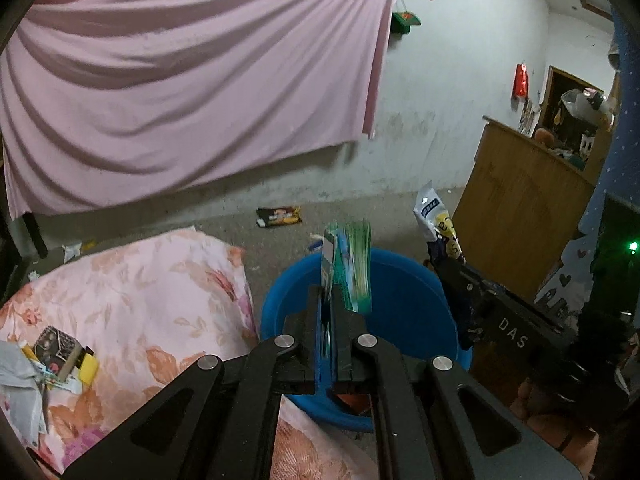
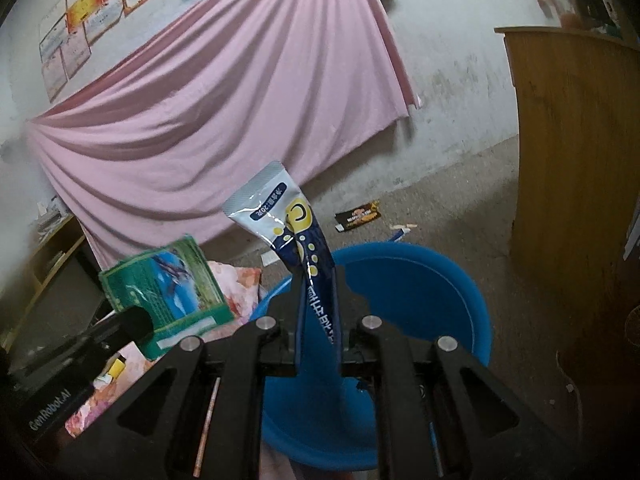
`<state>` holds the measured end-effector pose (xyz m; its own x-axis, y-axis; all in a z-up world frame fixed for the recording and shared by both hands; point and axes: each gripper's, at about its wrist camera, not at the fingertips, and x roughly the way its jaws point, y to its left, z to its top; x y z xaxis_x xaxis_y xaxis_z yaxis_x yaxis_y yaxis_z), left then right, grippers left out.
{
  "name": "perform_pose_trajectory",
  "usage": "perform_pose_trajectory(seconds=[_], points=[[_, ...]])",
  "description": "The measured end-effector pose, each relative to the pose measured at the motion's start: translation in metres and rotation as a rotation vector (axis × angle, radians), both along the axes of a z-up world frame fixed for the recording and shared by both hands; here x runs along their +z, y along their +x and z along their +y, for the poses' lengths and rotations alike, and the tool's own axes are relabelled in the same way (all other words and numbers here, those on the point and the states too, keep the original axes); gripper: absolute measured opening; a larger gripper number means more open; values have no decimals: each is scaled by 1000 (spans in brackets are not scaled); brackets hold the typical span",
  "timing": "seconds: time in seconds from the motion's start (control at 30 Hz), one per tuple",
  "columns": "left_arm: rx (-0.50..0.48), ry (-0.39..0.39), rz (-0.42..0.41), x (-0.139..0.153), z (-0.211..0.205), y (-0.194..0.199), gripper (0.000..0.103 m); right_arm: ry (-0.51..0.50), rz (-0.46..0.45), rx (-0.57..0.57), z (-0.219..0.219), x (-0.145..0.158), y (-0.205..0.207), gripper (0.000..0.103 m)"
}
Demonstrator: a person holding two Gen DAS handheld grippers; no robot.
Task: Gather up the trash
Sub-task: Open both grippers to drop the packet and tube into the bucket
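Left gripper (image 1: 329, 300) clenched on green wrapper (image 1: 352, 268), right gripper (image 2: 318, 292) on blue sachet (image 2: 286, 216), both above blue basin (image 2: 460, 300)

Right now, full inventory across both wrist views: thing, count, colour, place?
basin: 1, blue, on the floor under both grippers
green packet: 1, green and blue, held over the basin
sachet: 1, white and navy with yellow dots, held over the basin
dark wrapper: 1, black and orange, on the floor near the wall
quilt: 1, pink floral, left of the basin
litter pile: several scraps, mixed colours, on the quilt
sheet: 1, pink, hung on the wall
cabinet: 1, brown wood, at right
left gripper: black, jaws shut on the green packet
right gripper: black, jaws shut on the sachet
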<state>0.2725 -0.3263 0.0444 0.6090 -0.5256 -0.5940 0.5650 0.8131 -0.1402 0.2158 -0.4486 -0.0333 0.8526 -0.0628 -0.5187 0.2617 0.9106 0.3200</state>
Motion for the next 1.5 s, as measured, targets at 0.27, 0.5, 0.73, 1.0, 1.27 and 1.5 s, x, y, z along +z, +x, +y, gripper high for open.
perform_pose_trajectory(seconds=[0.27, 0.5, 0.73, 1.0, 1.27, 1.5], points=[[23, -13, 9, -5, 8, -1, 27, 5, 35, 7, -3, -7, 8, 56], [82, -26, -26, 1, 28, -3, 42, -7, 18, 14, -4, -8, 9, 70], [197, -77, -124, 19, 71, -13, 78, -65, -106, 34, 11, 11, -1, 91], [353, -135, -282, 39, 127, -34, 101, -140, -307, 83, 46, 38, -17, 103], [449, -133, -380, 46, 174, -52, 101, -221, -445, 118, 82, 55, -26, 103], [517, -121, -449, 51, 207, -63, 101, -211, -528, 128, 102, 63, -32, 103]])
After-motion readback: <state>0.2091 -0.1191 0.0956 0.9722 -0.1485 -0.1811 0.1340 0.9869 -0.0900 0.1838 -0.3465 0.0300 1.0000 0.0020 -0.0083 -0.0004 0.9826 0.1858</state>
